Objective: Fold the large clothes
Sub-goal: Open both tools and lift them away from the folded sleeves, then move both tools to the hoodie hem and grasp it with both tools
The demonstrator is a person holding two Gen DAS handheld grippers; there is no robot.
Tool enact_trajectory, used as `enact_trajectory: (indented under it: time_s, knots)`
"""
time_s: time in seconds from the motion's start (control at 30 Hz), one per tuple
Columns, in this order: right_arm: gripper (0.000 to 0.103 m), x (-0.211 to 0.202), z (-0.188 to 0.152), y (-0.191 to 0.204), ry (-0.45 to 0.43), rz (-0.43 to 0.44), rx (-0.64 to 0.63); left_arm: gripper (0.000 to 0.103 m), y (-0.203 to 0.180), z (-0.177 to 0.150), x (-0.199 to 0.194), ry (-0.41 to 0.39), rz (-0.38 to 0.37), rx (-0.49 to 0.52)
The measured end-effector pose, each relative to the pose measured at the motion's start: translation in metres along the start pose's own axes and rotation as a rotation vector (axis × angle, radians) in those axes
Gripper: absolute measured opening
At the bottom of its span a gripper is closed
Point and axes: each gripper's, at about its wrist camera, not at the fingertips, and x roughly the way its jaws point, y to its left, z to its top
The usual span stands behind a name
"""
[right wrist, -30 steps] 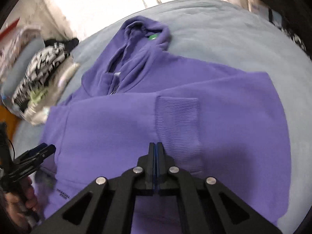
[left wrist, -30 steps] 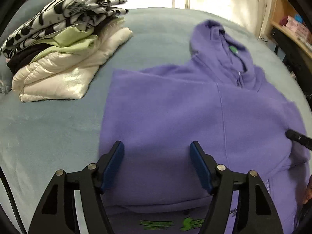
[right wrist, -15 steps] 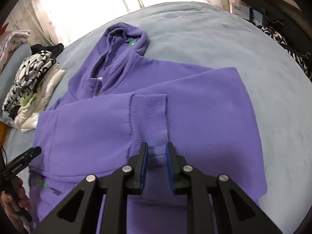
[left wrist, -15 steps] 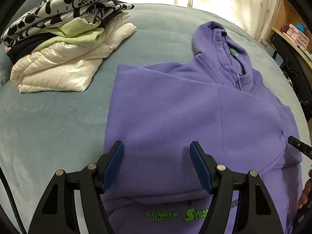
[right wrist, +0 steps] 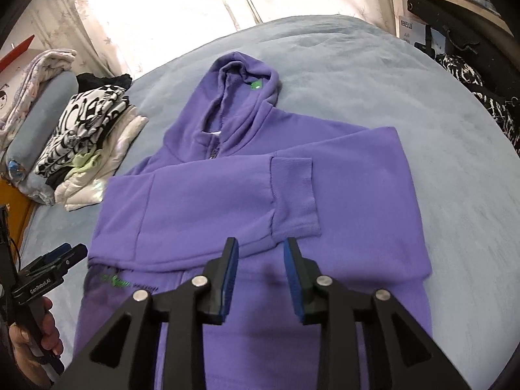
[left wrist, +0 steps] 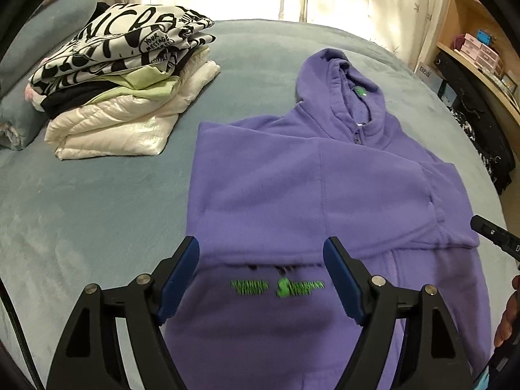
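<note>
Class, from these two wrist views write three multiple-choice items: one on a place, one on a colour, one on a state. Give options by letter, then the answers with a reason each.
1. Where is the pile of folded clothes relative to the hoodie, in the left wrist view?
A. Left of it, apart
B. On top of it
C. Right of it

2. What colour is the print on the hoodie?
A. Red
B. Green
C. White

3. How do the hoodie's sleeves lie?
A. Spread out sideways
B. Folded across the body
C. Tucked into the hood

Answers:
1 A: bare bed cover separates the two.
2 B: the lettering near the left gripper is green.
3 B: a ribbed cuff rests on the chest.
</note>
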Motion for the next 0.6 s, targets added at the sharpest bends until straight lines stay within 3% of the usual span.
enact_trajectory:
  time_s: [0.6]
  knots:
    - [0.031, -0.089, -0.064, 0.003, -0.046, 0.05, -0.021, 0.077, 0.012, -0.068, -0.108, -0.066, 0.028, 0.053]
